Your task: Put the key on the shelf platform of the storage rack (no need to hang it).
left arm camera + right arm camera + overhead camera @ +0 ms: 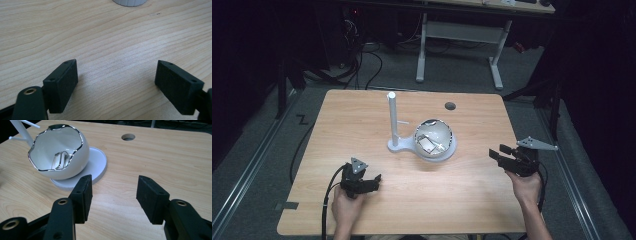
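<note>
So right now both my grippers are empty. The thing I'm going for is the egg-shaped white bowl (pixel 433 139) with the jagged silver rim, parked mid-desk on the round plate of a white stand (pixel 96 165) with a tall post (pixel 391 117) beside it. There's something shiny and metallic (pixel 60 160) lying inside the bowl, can't really tell what. My right gripper (pixel 503 155) is off to the right of the bowl, well apart from it, aimed its way with the fingers (pixel 82 195) partly apart and nothing between them, just bare desk (pixel 162 157). My guess is that modest gap suits a small piece inside or the thin rim, not the whole bowl, which looks too fat for it. My left gripper (pixel 371 182) is sitting low near the front edge of the desk, fingers (pixel 61 82) spread wide over plain wood, probably just waiting out of the way so the right has a clear line in. The bowl's opening tilts toward my right side, which makes that approach easier.
</note>
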Demonstrator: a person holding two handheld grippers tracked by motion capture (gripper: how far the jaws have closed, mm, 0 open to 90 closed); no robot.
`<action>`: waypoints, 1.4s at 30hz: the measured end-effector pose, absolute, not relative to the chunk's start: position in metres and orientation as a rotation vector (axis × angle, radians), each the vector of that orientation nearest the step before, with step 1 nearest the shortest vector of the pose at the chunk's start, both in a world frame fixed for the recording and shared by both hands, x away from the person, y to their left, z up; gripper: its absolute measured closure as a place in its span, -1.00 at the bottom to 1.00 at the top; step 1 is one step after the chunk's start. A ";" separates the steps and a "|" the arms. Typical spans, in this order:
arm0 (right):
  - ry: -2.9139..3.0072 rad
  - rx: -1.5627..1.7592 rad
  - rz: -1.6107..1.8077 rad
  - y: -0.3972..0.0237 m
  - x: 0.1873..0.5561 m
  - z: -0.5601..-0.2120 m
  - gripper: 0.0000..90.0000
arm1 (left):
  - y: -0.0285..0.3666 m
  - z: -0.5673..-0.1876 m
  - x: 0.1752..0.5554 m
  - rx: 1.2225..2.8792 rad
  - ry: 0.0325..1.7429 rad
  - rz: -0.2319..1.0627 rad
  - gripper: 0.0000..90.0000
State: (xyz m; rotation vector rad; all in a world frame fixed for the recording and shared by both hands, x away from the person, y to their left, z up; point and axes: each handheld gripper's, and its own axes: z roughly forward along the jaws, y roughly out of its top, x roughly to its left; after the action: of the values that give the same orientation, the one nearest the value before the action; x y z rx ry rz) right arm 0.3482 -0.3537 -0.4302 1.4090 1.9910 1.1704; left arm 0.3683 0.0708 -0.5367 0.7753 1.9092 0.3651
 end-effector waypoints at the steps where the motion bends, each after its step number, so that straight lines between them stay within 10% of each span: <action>1: 1.990 1.414 1.171 -0.355 0.347 -0.431 0.05 | 0.071 -0.537 0.368 0.774 1.910 0.365 -0.58; 42: 1.974 1.541 1.227 -0.369 0.309 -0.476 0.05 | 0.071 -0.537 0.368 0.779 1.907 0.368 -0.58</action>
State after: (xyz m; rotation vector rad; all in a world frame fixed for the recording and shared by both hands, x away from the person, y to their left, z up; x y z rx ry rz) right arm 0.3092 -0.3691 -0.4757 1.5412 1.9736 1.2265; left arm 0.3684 0.0709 -0.5369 0.7788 1.9065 0.3676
